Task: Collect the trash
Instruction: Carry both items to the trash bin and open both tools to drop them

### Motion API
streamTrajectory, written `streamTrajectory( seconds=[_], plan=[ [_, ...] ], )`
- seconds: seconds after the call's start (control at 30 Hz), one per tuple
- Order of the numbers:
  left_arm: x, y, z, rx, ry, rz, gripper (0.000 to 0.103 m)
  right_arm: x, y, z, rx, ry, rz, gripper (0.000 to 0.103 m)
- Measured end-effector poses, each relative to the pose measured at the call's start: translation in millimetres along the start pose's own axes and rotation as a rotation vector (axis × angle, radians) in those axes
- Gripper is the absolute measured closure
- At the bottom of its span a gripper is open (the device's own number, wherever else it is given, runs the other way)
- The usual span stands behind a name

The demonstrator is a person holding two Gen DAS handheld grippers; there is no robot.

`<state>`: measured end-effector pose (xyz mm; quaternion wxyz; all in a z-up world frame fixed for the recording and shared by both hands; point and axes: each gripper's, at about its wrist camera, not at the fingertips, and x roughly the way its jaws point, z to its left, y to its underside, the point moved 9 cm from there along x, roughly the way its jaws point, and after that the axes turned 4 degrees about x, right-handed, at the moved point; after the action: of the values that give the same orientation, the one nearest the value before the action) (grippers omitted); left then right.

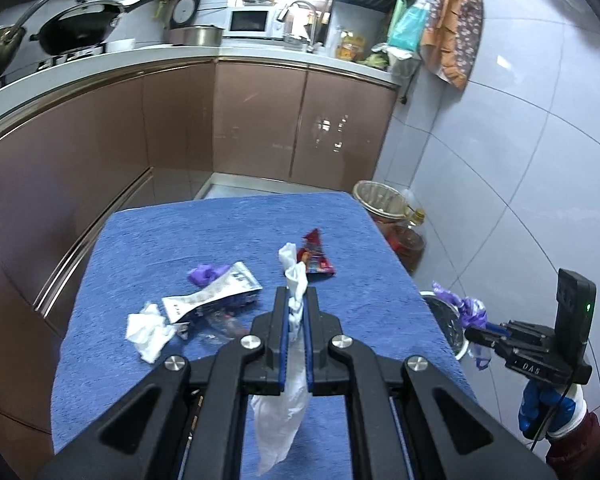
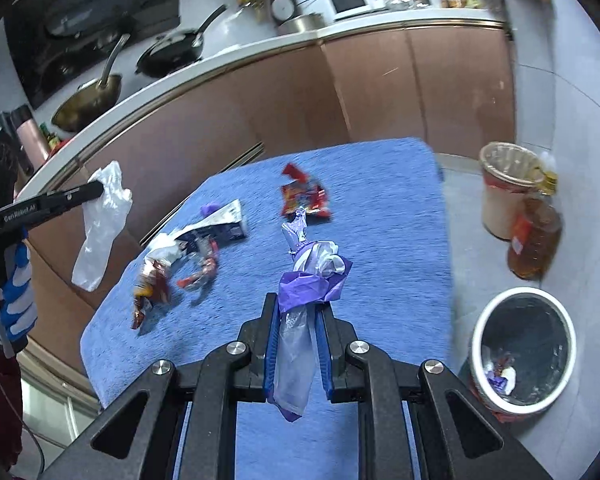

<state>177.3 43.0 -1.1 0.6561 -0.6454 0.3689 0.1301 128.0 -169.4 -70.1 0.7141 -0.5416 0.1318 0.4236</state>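
Left gripper (image 1: 296,300) clamped on a crumpled white plastic bag (image 1: 284,412) hanging limp, right gripper (image 2: 298,312) pinching a knotted purple and clear bag (image 2: 314,270), both above the near edge of the blue-covered table (image 1: 180,232), wrappers (image 1: 216,292) scattered mid-table, bin (image 2: 522,348) on the floor beside its right edge.

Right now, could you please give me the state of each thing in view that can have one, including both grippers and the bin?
left gripper: shut on the white plastic bag, lifted off the table.
right gripper: shut on the purple plastic bag, lifted.
trash bin: open, on the floor, some scraps inside.
red snack wrapper: lying on the blue cloth.
silver wrapper: lying crumpled, uncollected.
white tissue: lying crumpled on the cloth.
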Motion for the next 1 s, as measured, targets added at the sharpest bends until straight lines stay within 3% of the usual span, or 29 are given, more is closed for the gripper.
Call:
streamTrajectory(
  seconds=[0.47,1.0],
  plan=[
    [63.1,-9.4,-91.2,0.083,0.126,0.066,0.097,-56.4,-7.7,-101.4,0.140,0.162,-0.141,0.087],
    [202.5,-8.3,-269.8,0.210,0.328,0.213,0.097,-25.4,25.5,-220.8,0.281,0.342,-0.075,0.086]
  ],
)
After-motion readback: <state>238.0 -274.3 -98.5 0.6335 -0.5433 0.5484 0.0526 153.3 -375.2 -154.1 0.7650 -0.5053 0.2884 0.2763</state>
